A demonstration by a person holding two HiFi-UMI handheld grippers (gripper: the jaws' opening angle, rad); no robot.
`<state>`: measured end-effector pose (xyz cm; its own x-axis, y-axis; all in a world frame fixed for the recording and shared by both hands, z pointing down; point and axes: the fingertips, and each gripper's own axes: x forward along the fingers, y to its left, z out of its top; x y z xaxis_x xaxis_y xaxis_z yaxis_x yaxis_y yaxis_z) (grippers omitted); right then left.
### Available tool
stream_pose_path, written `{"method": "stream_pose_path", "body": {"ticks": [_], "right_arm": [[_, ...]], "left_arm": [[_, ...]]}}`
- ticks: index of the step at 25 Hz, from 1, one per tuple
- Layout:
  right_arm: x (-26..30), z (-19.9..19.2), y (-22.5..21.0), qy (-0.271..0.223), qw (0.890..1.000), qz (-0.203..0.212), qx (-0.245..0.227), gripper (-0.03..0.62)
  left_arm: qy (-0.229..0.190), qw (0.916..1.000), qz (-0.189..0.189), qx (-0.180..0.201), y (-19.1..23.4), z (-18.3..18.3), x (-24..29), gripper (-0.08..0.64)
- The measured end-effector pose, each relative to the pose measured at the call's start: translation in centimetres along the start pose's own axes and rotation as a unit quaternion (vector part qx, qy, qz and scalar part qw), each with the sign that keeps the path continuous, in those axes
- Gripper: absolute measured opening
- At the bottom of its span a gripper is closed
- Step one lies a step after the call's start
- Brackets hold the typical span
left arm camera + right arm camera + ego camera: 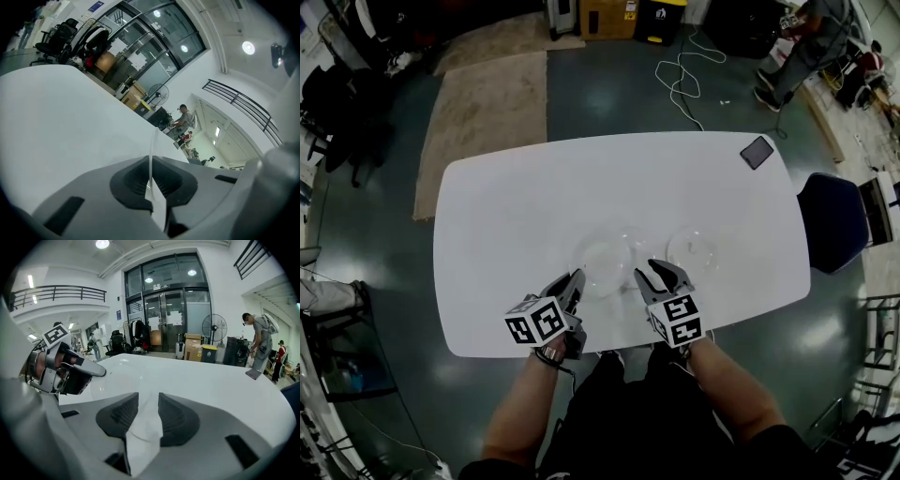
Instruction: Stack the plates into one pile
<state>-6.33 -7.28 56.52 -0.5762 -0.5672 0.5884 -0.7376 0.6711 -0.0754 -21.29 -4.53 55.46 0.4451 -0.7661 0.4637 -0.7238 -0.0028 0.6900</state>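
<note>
A clear plate [602, 267] hangs just above the white table [506, 234], and my left gripper [575, 284] is shut on its near rim. In the left gripper view the plate [151, 145] stands edge-on between the closed pads of that gripper [151, 180]. A fainter clear outline overlaps it just behind; I cannot tell whether they touch. Another clear plate [694, 248] lies flat to the right. My right gripper [666, 272] is open between the two plates. In the right gripper view its jaws [145, 401] straddle the held plate's [113, 380] rim without pressing on it, and the left gripper [65, 371] shows at left.
A dark phone [757, 151] lies at the table's far right corner. A blue chair [834, 220] stands off the right edge. A tan rug [483, 112] and a loose cable [680, 75] lie on the floor beyond. A person [806, 37] stands far back right.
</note>
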Motion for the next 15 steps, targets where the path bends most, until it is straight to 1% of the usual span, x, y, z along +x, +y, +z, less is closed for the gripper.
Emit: {"method": "stream_pose_path", "body": {"ticks": [6,15], "right_arm": [[-1.9,-0.9,-3.1,-0.002,1.000,-0.016,0.016,0.144],[-3.7,-2.2,-6.8,0.000,0.999,-0.023,0.032,0.143]], "left_arm": [[0.014,0.9999,-0.003,0.004,-2.3,-1.3,2.3,0.025],[0.028,0.9995,0.013,-0.002,-4.0,-3.5,4.9,0.026]]}}
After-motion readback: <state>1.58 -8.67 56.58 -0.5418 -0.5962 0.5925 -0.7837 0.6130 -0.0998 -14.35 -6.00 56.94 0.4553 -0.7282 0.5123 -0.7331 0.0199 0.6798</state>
